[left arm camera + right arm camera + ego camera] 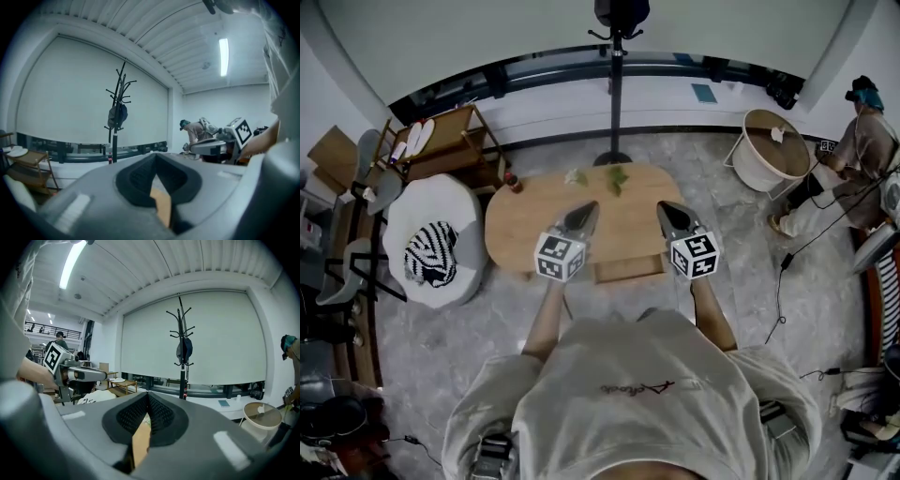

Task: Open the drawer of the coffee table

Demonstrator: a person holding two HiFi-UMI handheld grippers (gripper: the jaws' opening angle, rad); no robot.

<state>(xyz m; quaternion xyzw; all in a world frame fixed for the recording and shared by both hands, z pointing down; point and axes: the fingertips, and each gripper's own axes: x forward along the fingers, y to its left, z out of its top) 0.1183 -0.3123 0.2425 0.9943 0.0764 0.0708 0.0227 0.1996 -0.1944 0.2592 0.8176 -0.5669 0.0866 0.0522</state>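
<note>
Above the oval coffee table (520, 234) on grey floor (431, 361), left gripper (587, 210) and right gripper (667, 210) hover, jaws together.

Oval wooden coffee table (517, 230), its drawer (628, 270) jutting from the near side.

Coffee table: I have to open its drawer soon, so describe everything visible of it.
The coffee table has a long, rounded, light wooden top and stands on grey floor beside a white seat. A rectangular wooden piece, seemingly its drawer, juts from the near edge. A small reddish bottle stands at its left end; small greenish things lie near the far edge. The left gripper and right gripper, both shut, hang above it.
</note>
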